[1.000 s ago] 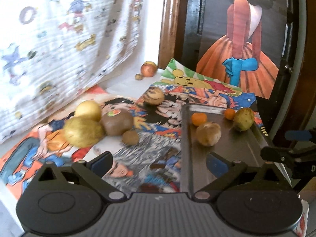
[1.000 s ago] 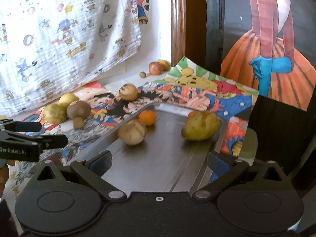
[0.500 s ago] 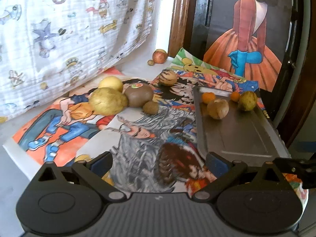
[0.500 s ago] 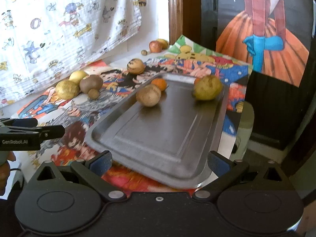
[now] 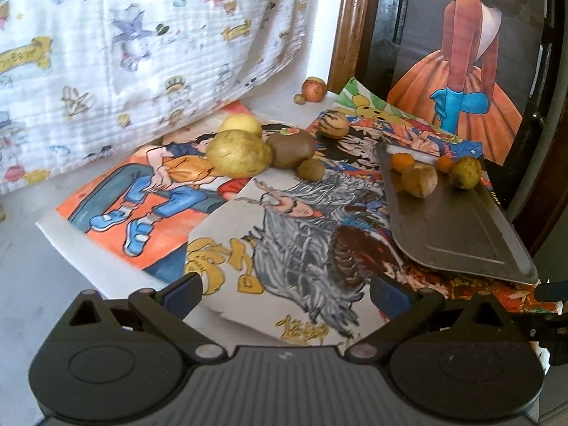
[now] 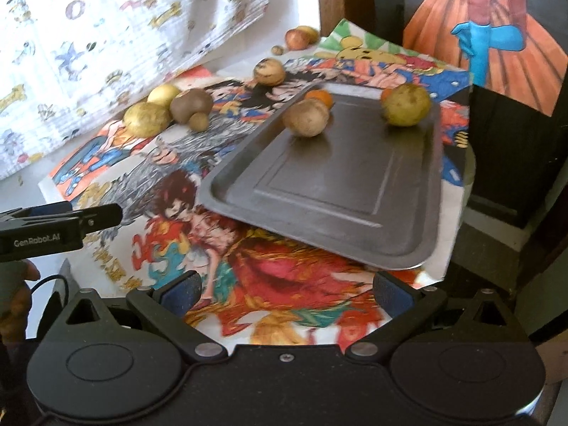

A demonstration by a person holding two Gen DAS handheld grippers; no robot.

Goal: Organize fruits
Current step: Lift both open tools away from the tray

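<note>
Four fruits sit at the far end of my metal tray (image 6: 319, 191), several fruits (image 5: 236, 154) wait upper left, and both grippers, left gripper (image 5: 285, 293) and right gripper (image 6: 285, 289), gape empty.

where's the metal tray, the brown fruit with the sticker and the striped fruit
metal tray (image 6: 319, 191), right wrist view, bare middle of its floor
brown fruit with the sticker (image 5: 291, 147), left wrist view, its front face
striped fruit (image 5: 333, 125), left wrist view, its middle
</note>
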